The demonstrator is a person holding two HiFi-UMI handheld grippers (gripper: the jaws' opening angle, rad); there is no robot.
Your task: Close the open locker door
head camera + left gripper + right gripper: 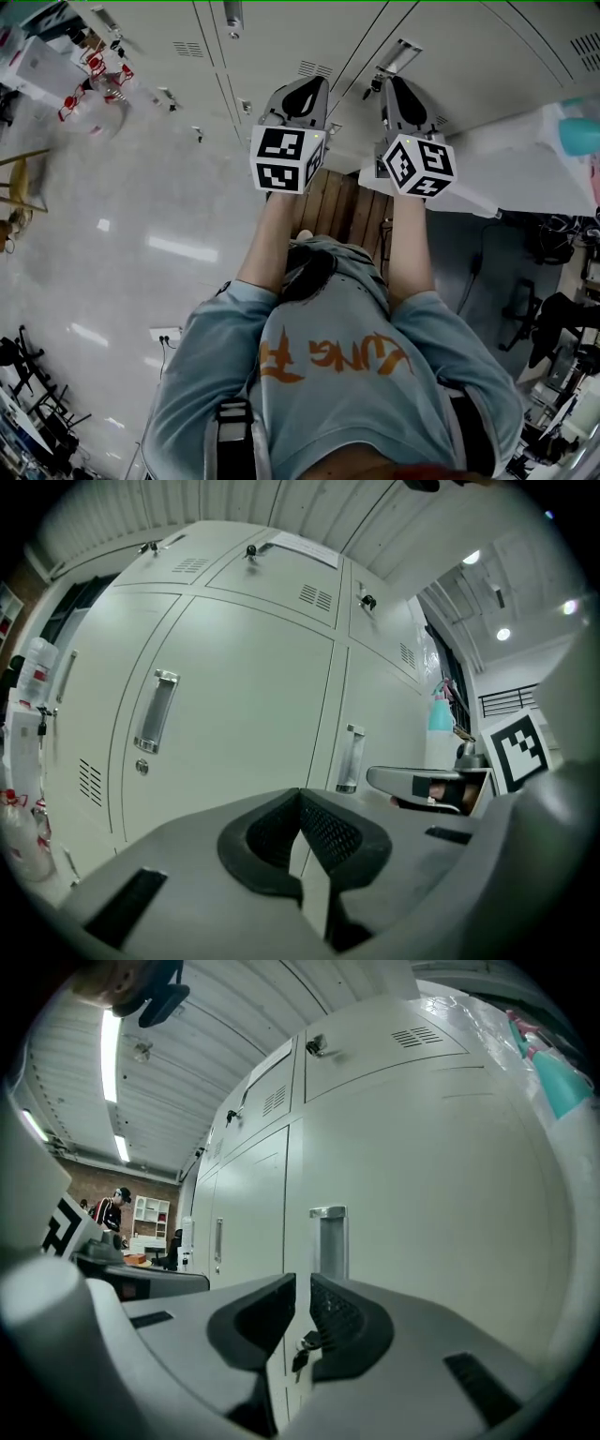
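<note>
A bank of grey lockers (281, 47) fills the wall ahead of me. In the right gripper view, the door with the upright metal handle (328, 1239) looks flush with its neighbours, and a key (302, 1354) hangs from its lock. My right gripper (302, 1283) points at that door's left edge from a short way off, its jaws a narrow gap apart with nothing between them. My left gripper (300, 797) is shut and empty, facing two more closed doors with handles (155, 710). Both grippers (305, 89) (398, 89) are held side by side at about the same height.
A slatted wooden bench (342, 206) stands below the grippers against the lockers. To the right is a white table (525, 169) with a teal bottle (581, 131) on it. Spray bottles (94, 84) stand on the floor at far left.
</note>
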